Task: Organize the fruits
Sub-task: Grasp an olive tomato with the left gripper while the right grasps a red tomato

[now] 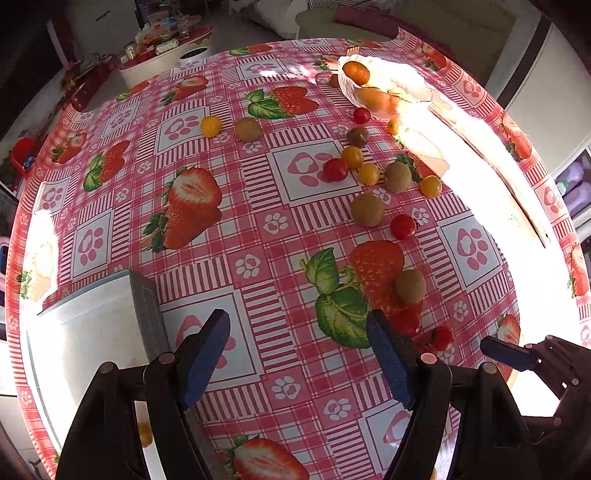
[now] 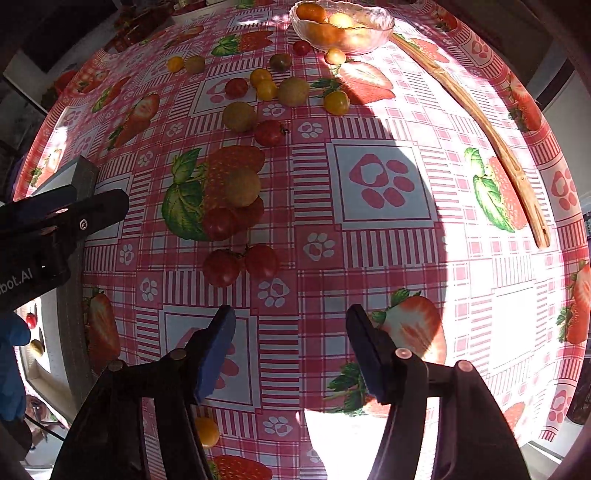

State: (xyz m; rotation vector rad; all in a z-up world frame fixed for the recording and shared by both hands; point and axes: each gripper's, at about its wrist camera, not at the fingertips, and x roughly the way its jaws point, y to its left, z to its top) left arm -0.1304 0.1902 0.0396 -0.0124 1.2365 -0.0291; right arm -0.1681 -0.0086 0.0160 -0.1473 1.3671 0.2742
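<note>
Right gripper (image 2: 291,354): blue-padded fingers (image 2: 218,350) apart, holding nothing. Pair of small red round tomatoes (image 2: 240,264) on the pink strawberry-print desk (image 2: 384,258), just ahead, slightly left; left gripper (image 1: 299,354) likewise empty, farther off.

A home dining room — strawberry-print tablecloth (image 1: 229,236), a sofa (image 1: 369,22) beyond.

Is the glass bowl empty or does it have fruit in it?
Not empty. The glass bowl stands upright and holds several orange and yellow fruits, heaped below its rim.
</note>
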